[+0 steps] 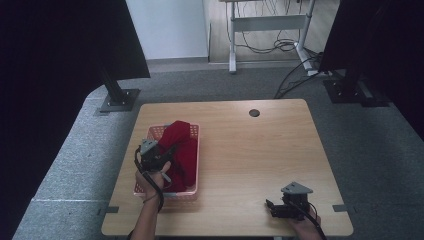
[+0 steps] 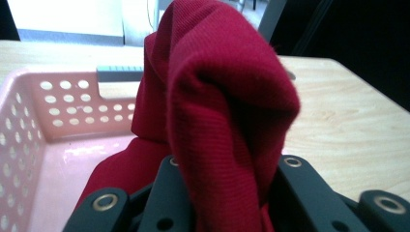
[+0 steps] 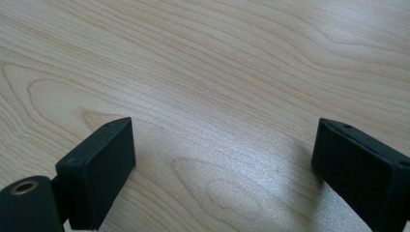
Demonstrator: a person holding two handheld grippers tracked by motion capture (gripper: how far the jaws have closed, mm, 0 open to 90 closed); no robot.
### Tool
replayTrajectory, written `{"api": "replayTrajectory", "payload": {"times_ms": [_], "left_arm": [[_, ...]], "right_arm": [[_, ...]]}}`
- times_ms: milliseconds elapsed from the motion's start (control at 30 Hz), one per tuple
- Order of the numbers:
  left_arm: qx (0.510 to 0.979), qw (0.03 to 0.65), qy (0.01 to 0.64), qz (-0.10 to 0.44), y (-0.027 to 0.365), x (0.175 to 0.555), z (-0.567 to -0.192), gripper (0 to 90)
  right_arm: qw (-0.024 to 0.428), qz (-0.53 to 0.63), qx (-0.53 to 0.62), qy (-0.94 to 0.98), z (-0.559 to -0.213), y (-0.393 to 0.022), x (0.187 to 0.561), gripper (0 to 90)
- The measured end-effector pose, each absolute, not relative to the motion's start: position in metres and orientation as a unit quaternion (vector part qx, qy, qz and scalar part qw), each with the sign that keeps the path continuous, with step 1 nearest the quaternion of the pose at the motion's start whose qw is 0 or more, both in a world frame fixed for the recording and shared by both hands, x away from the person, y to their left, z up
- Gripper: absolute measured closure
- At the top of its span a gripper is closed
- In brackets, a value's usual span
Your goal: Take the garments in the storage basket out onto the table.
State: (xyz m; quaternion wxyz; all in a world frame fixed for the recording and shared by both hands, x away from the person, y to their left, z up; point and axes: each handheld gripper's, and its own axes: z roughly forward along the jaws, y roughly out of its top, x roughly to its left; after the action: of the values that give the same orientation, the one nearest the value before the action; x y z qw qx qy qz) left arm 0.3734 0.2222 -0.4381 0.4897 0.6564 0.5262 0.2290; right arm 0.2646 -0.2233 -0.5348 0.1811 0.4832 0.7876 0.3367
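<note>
Jaws on my left gripper [image 2: 227, 193] are pinched tight on a fold of the red cloth [image 2: 217, 96], which humps up out of the pink basket [image 2: 29, 145] at the bench's [image 1: 250, 150] left side. My right gripper [image 3: 222, 164] hangs spread wide over bare wood near the front right corner. Up close the cloth hides my left jaw tips, while the high view shows the whole basket [image 1: 192, 190].
</note>
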Motion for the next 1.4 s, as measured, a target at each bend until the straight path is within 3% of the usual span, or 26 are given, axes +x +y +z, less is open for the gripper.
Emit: {"api": "replayTrajectory", "payload": {"times_ms": [1400], "left_arm": [[0.602,0.586,0.473,0.267,0.233,0.320,-0.377,76.7]], "right_arm": [[0.182,0.335,0.483,0.788,-0.535,-0.223,0.265,8.1]]}}
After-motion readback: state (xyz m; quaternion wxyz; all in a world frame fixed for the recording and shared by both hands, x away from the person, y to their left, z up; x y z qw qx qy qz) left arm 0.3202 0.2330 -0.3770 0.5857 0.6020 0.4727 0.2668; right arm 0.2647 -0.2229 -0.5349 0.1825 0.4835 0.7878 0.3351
